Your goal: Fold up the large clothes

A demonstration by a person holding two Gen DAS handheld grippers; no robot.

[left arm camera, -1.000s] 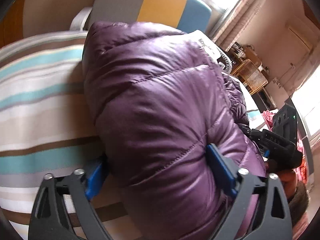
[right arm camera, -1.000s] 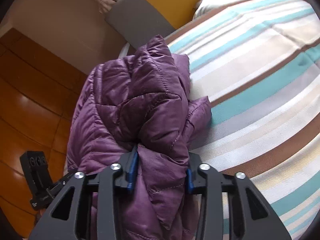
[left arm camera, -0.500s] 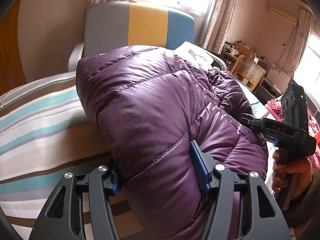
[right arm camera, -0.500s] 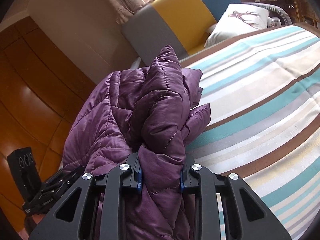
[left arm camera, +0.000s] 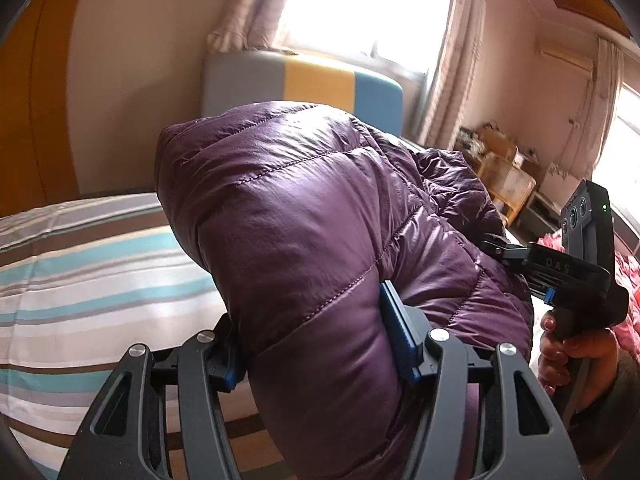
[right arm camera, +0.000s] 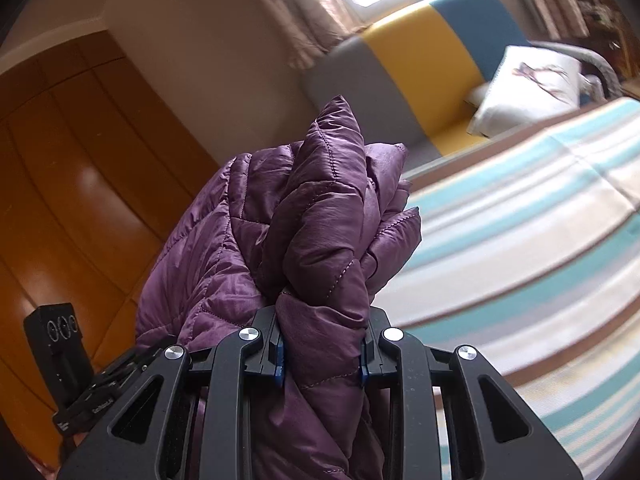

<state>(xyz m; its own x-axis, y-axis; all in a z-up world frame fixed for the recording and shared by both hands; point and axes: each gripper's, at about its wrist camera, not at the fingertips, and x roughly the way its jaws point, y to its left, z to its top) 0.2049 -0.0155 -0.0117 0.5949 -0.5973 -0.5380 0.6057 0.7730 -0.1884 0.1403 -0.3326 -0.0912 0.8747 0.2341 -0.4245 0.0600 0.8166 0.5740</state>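
Note:
A puffy purple quilted jacket [left arm camera: 304,232] is held up between both grippers above a striped bed. My left gripper [left arm camera: 316,344] is shut on a thick fold of the jacket, its blue pads pressed into the fabric. My right gripper [right arm camera: 322,356] is shut on another bunched fold of the jacket [right arm camera: 320,232], which sticks up in a peak past the fingers. The right gripper also shows at the right edge of the left wrist view [left arm camera: 560,272], held by a hand. The left gripper's body shows at the lower left of the right wrist view [right arm camera: 76,380].
The bed has a cover [left arm camera: 80,280] striped in teal, white and brown [right arm camera: 540,240]. A grey, yellow and blue headboard [left arm camera: 304,88] stands behind it, with a white pillow [right arm camera: 528,84]. Orange wooden wardrobe doors [right arm camera: 60,200] are on the left. Wicker furniture [left arm camera: 504,184] stands far right.
Both grippers have lifted the jacket and tilted upward, so the views show more wall and window. The left gripper's jaws have closed in tighter on the fold.

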